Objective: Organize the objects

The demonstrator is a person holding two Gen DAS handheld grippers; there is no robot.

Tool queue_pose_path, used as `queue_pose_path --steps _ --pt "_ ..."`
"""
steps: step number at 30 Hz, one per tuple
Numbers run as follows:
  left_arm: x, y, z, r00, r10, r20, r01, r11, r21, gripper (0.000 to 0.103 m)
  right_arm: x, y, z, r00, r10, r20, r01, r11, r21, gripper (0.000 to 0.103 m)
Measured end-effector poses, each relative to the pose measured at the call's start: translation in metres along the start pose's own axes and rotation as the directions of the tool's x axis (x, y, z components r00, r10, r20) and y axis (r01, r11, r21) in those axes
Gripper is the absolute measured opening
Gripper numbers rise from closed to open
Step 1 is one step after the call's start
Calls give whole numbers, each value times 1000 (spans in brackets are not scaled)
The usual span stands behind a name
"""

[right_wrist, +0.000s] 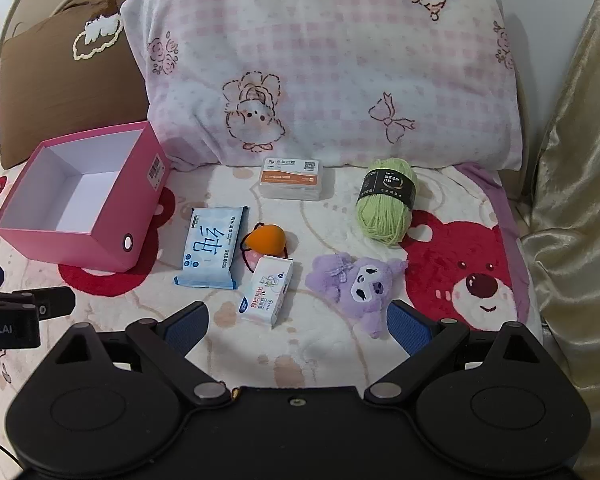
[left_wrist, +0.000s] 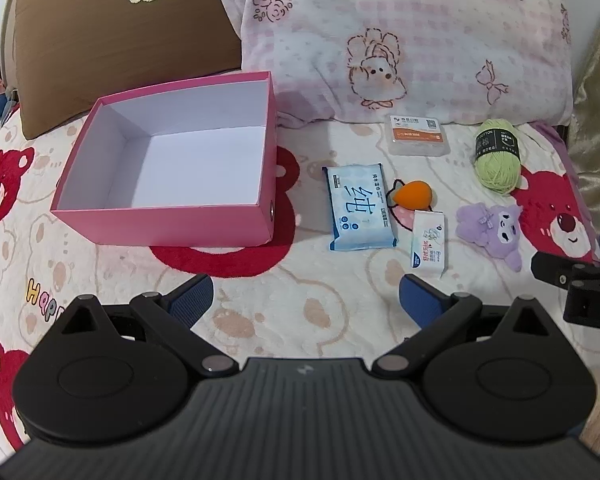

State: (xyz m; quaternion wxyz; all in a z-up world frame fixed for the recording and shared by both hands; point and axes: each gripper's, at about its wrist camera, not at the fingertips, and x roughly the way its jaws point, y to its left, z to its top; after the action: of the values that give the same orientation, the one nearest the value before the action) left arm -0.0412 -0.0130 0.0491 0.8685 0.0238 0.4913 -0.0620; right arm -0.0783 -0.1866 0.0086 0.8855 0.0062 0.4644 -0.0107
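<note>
On a bear-print bed blanket (right_wrist: 340, 344), a pink box (left_wrist: 167, 216) sits empty at left. Nothing looks packed yet. To its right lie a blue wipes pack (left_wrist: 360, 208), orange sponge (left_wrist: 414, 194), small tissue pack (left_wrist: 428, 243), card case (left_wrist: 418, 135), purple plush (right_wrist: 362, 286) and green yarn (right_wrist: 386, 204), all unobstructed. Left gripper (left_wrist: 306, 300) and right gripper (right_wrist: 295, 326) both spread wide, holding nothing

The pink box (left_wrist: 167, 216) looks like matt cardboard, white and smooth inside. Right of it, the blue wipes pack (left_wrist: 360, 208) is glossy plastic film, the small tissue pack (right_wrist: 265, 292) likewise (slightly crinkled). Farther right, the green yarn ball (right_wrist: 386, 212) is fibrous, the purple plush toy (right_wrist: 360, 284) fuzzy. Beneath the box, the blanket (left_wrist: 300, 312) is soft fleece.
</note>
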Motion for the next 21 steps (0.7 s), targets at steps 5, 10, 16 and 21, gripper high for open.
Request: queue_pose_path --steps 5,10,16,21 --pt "0 -1 0 1000 -6 2 6 1000 -3 100 0 -1 -2 1000 -3 3 3 1000 -10 98" --pt "-5 -12 6 998 -54 22 53 998 15 100 -8 -18 -11 995 37 89 -35 999 -27 98" --pt "1 -33 20 993 -103 57 100 994 53 99 -11 -48 -20 982 68 174 -66 998 -21 98" --pt "28 -50 21 979 -202 -3 201 976 80 91 5 -66 -25 983 98 155 -101 995 9 98"
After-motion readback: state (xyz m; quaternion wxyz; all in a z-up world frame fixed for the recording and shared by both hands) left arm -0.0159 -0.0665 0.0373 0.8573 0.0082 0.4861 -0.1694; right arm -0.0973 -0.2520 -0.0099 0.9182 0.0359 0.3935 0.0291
